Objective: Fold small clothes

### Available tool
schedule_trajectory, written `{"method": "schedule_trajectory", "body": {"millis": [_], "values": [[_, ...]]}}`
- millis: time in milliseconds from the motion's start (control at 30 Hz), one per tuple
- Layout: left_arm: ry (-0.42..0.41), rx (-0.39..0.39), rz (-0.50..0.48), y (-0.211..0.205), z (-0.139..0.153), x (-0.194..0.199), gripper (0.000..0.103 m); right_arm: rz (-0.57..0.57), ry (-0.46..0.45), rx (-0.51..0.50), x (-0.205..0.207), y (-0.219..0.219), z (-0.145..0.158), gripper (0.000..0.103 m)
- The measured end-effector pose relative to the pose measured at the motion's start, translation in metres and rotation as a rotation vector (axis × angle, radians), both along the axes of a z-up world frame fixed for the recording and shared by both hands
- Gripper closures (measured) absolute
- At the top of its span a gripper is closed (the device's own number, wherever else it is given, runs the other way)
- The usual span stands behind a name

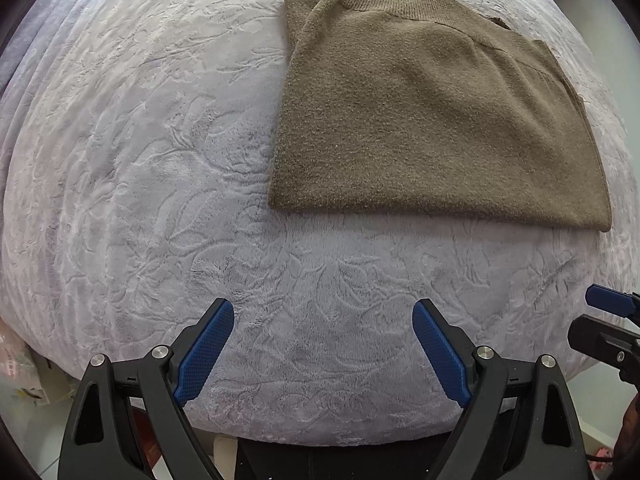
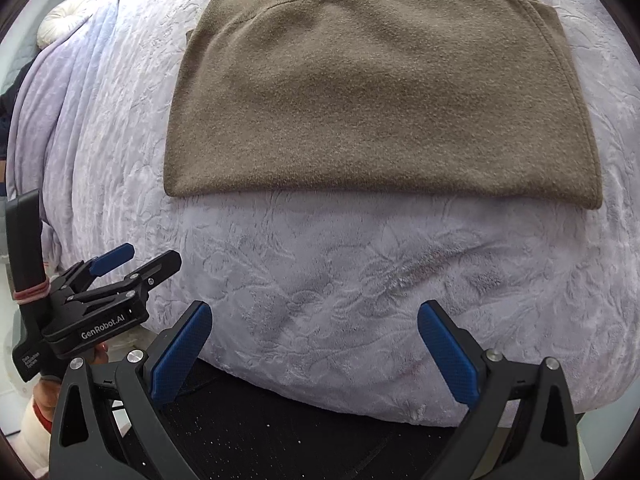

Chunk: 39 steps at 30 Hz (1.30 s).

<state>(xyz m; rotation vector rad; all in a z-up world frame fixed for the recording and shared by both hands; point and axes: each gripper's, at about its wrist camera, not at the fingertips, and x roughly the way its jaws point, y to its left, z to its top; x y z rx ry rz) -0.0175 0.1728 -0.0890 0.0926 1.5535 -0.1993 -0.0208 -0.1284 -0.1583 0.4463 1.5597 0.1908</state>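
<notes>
The olive-brown knitted sweater (image 2: 380, 92) lies folded at upper centre, seemingly needing another fold; left gripper (image 1: 323, 350) and right gripper (image 2: 314, 354) gape empty.

Both wrist cameras look down along fingers, close over bed; both share folded sweater (image 1: 436, 120).

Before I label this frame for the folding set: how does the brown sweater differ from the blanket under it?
The brown sweater is a fine plain knit with a ribbed collar; the lavender blanket is plush, embossed with a leafy pattern. The sweater lies folded into a compact block, while the blanket spreads past it on every side. Both lie flat and untouched: the left gripper and right gripper are open, short of the sweater.
</notes>
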Motion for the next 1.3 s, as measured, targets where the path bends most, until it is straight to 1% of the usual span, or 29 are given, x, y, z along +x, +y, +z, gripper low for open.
{"method": "schedule_trajectory", "body": {"millis": [200,333,400,467,533,567,633,700,767,867,933,967,1000,1067,1100,1167,1200,1300], "values": [[0.026,-0.007,0.015,-0.005,-0.017,0.015,0.011,-0.03,-0.025,0.033,0.021,0.0,-0.007,0.001],[0.037,-0.043,0.041,-0.004,-0.023,0.026,0.011,-0.059,-0.03,0.075,0.036,0.001,-0.016,0.001],[0.045,-0.09,0.074,0.002,-0.025,0.031,0.011,-0.079,-0.036,0.122,0.043,0.003,-0.023,0.003],[0.056,-0.153,0.113,0.01,-0.029,0.038,0.011,-0.099,-0.039,0.169,0.049,0.004,-0.029,0.012],[0.059,-0.231,0.147,0.016,-0.032,0.046,0.011,-0.129,-0.032,0.236,0.055,0.005,-0.036,0.029],[0.053,-0.263,0.156,0.019,-0.033,0.049,0.011,-0.15,-0.022,0.271,0.057,0.005,-0.042,0.03],[0.054,-0.312,0.167,0.022,-0.037,0.057,0.011,-0.191,0.004,0.329,0.059,0.006,-0.054,0.031],[0.074,-0.352,0.187,0.024,-0.043,0.067,0.011,-0.242,0.038,0.396,0.059,0.007,-0.068,0.031],[0.094,-0.386,0.22,0.027,-0.051,0.071,0.011,-0.28,0.058,0.436,0.058,0.008,-0.079,0.031],[0.125,-0.454,0.284,0.025,-0.06,0.071,0.011,-0.356,0.035,0.498,0.061,0.004,-0.087,0.031],[0.126,-0.506,0.303,0.02,-0.06,0.071,0.011,-0.414,0.015,0.544,0.064,-0.001,-0.091,0.031],[0.124,-0.525,0.3,0.027,-0.061,0.071,0.011,-0.445,0.011,0.57,0.065,-0.002,-0.094,0.031],[0.122,-0.557,0.296,0.026,-0.062,0.073,0.011,-0.472,0.01,0.59,0.067,-0.003,-0.098,0.034],[0.125,-0.591,0.295,0.02,-0.064,0.072,0.011,-0.537,0.016,0.633,0.068,-0.006,-0.107,0.062],[0.133,-0.612,0.3,0.014,-0.065,0.073,0.011,-0.56,0.02,0.646,0.068,-0.007,-0.11,0.085],[0.147,-0.669,0.322,0.007,-0.068,0.076,0.011,-0.605,-0.011,0.726,0.068,-0.013,-0.108,0.086],[0.152,-0.703,0.336,0.006,-0.066,0.07,0.011,-0.615,-0.034,0.756,0.068,-0.016,-0.103,0.086],[0.136,-0.791,0.383,-0.004,-0.061,0.076,0.011,-0.597,-0.063,0.786,0.07,-0.02,-0.09,0.086]]}}
